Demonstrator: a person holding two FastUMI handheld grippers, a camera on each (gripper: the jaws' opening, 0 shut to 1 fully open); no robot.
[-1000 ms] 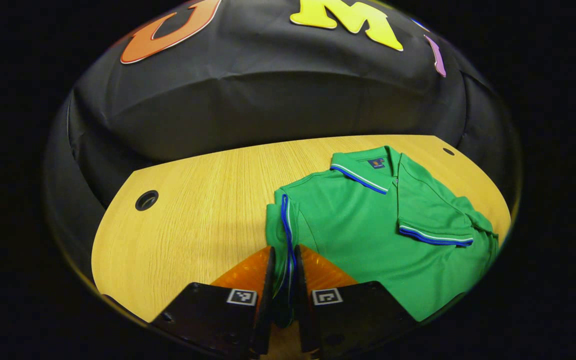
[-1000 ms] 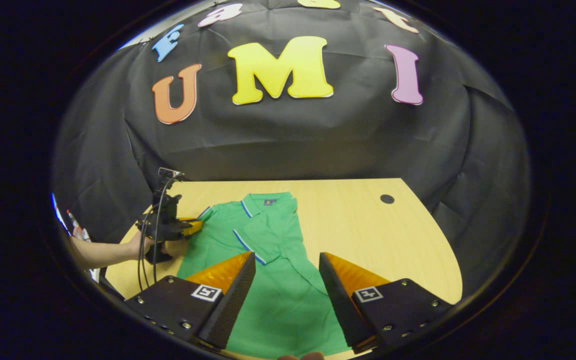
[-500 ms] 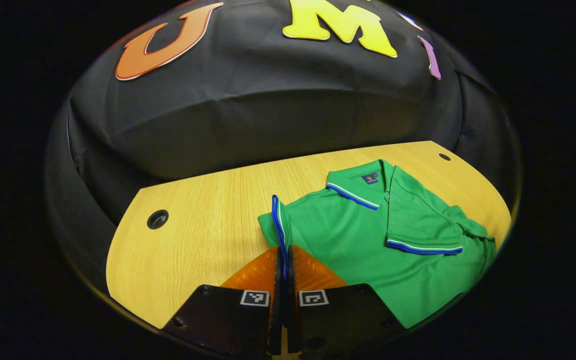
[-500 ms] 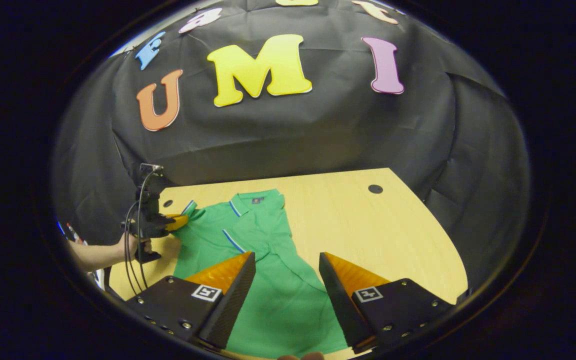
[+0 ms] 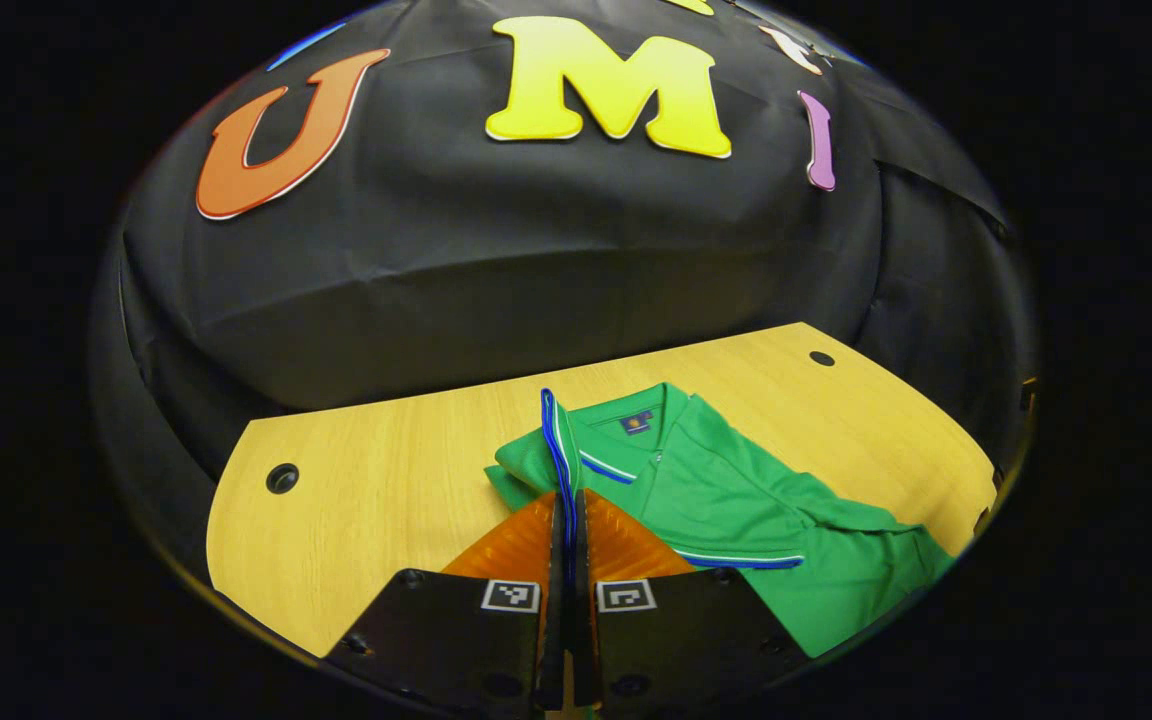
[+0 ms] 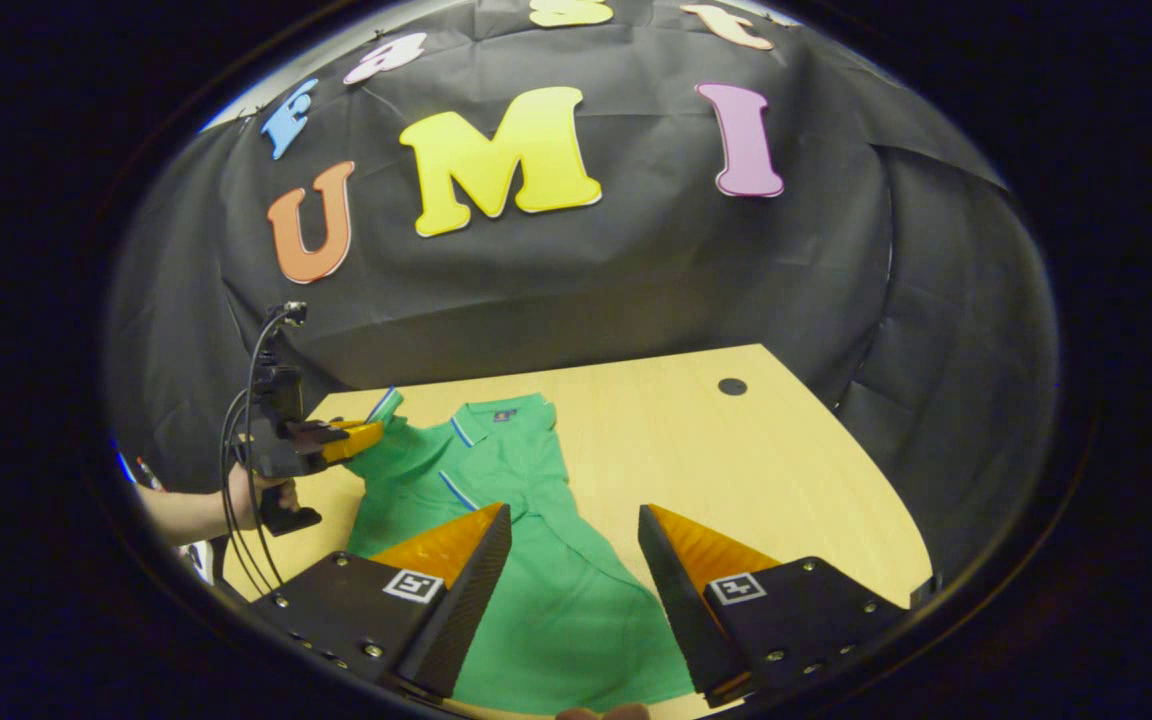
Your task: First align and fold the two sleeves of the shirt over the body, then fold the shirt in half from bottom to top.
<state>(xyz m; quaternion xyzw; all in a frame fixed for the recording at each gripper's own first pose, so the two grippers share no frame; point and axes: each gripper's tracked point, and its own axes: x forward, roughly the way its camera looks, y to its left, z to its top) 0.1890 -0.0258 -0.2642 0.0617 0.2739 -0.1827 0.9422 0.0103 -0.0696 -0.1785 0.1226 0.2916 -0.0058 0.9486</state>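
Note:
A green polo shirt (image 5: 736, 500) (image 6: 526, 560) with blue-and-white trim lies on the wooden table, collar toward the wall. One sleeve (image 5: 786, 545) lies folded across the body. My left gripper (image 5: 566, 510) is shut on the other sleeve's striped cuff (image 5: 551, 430) and holds it raised off the table. In the right gripper view that same gripper (image 6: 351, 440), held by a hand (image 6: 236, 500), lifts the cuff at the shirt's left side. My right gripper (image 6: 571, 525) stands open above the lower part of the shirt, nothing between its fingers.
The table (image 5: 386, 480) (image 6: 736, 470) has a round cable hole near each far corner (image 5: 282, 477) (image 6: 732, 386). Black cloth walls close it in behind and at the sides. Cables (image 6: 246, 400) trail from the left gripper.
The left gripper has shut on the sleeve cuff, lifted it off the table and carried it toward the collar. The right gripper has hardly moved and stays open.

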